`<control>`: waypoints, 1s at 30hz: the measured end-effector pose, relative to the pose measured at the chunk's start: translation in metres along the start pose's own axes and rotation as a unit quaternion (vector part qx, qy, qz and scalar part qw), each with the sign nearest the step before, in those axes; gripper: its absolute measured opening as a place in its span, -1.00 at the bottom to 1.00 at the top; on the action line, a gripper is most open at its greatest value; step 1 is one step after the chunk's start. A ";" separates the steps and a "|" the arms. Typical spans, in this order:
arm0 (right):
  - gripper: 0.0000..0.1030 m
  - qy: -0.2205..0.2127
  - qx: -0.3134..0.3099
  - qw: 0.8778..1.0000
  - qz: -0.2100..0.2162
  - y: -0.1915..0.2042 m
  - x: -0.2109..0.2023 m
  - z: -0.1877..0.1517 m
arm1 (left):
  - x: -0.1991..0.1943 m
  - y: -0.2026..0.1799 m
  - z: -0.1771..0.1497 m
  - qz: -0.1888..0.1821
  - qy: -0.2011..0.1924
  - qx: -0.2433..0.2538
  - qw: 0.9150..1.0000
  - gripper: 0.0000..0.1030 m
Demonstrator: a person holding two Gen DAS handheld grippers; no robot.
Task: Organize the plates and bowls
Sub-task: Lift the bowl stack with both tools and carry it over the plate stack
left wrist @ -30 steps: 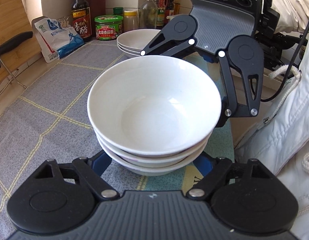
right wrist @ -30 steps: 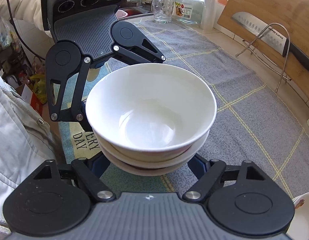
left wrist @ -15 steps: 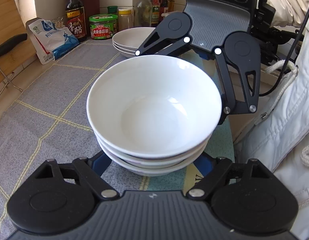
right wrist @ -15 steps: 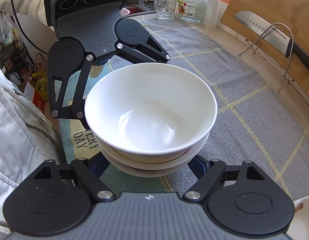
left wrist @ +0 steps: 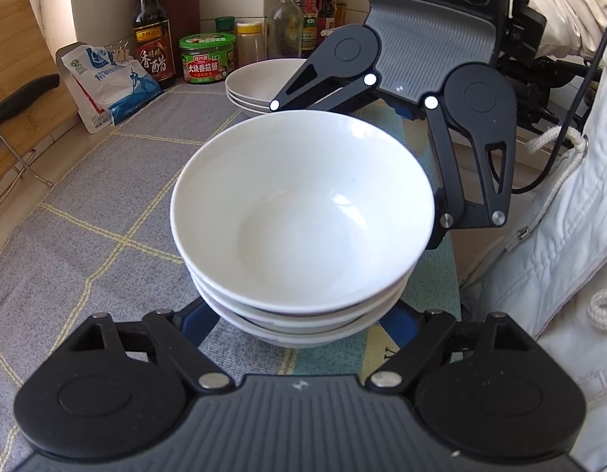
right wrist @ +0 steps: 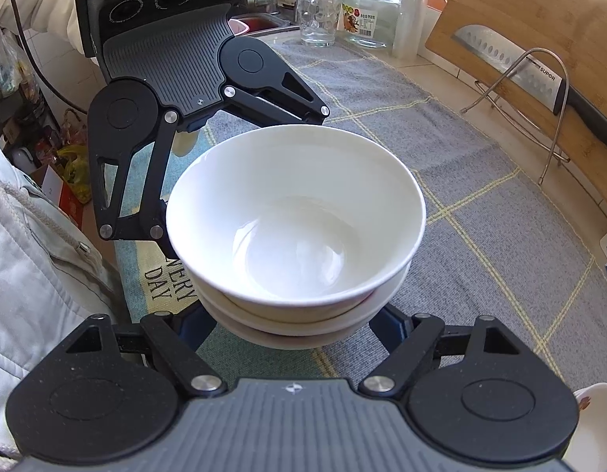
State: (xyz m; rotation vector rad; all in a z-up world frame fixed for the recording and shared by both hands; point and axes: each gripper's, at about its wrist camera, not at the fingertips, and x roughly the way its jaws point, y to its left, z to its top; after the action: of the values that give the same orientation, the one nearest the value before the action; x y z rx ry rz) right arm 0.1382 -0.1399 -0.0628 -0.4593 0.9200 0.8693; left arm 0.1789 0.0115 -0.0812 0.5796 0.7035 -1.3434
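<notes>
Here, a stack of white bowls is sitting on the grey, yellow-lined cloth covering the worktop, with both tools facing each other across it. The left tool is reaching its blue-padded fingers in at either side of the lowest bowl, and the right tool is doing likewise from the opposite side; whether the pads are pressing on the china or merely flanking it, I cannot tell. The left view is taking in a second pile of shallow white plates at the back, before a dark vinegar bottle, a green-lidded jar and a soft plastic packet. The right view is showing instead a clear glass, a glass jar, and a dimpled steel knife lying against a bamboo board in a wire stand. The bowls are looking glossy, round and deep.
</notes>
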 end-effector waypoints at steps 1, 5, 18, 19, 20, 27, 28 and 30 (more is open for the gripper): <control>0.69 -0.002 -0.001 1.000 0.000 0.000 -0.002 0.000 | -0.002 0.000 0.002 0.002 0.001 -0.001 1.000 0.69; 0.69 -0.006 -0.010 1.000 0.001 -0.003 -0.012 0.000 | -0.005 -0.005 0.011 0.013 0.001 -0.004 1.000 0.69; 0.69 -0.015 -0.031 0.999 0.009 -0.031 -0.055 -0.023 | 0.012 -0.023 0.060 0.039 -0.004 -0.018 0.999 0.69; 0.69 -0.016 -0.031 0.999 0.008 -0.033 -0.060 -0.026 | 0.014 -0.024 0.064 0.041 -0.005 -0.018 0.999 0.69; 0.69 -0.017 -0.032 0.999 0.008 -0.036 -0.064 -0.030 | 0.017 -0.025 0.069 0.042 -0.006 -0.017 0.999 0.69; 0.69 -0.023 -0.028 0.999 -0.006 -0.057 -0.097 -0.061 | 0.044 -0.031 0.103 0.039 -0.015 -0.010 0.999 0.69; 0.69 -0.023 -0.026 0.999 -0.010 -0.061 -0.101 -0.066 | 0.049 -0.031 0.110 0.039 -0.017 -0.006 0.999 0.69; 0.69 -0.023 -0.020 0.999 -0.016 -0.069 -0.109 -0.075 | 0.060 -0.032 0.122 0.037 -0.020 0.002 0.999 0.69</control>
State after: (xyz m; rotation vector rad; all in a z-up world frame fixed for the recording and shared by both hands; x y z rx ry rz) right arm 0.1228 -0.2795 -0.0127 -0.4860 0.8516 0.8669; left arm 0.1674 -0.1218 -0.0436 0.5753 0.6420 -1.2836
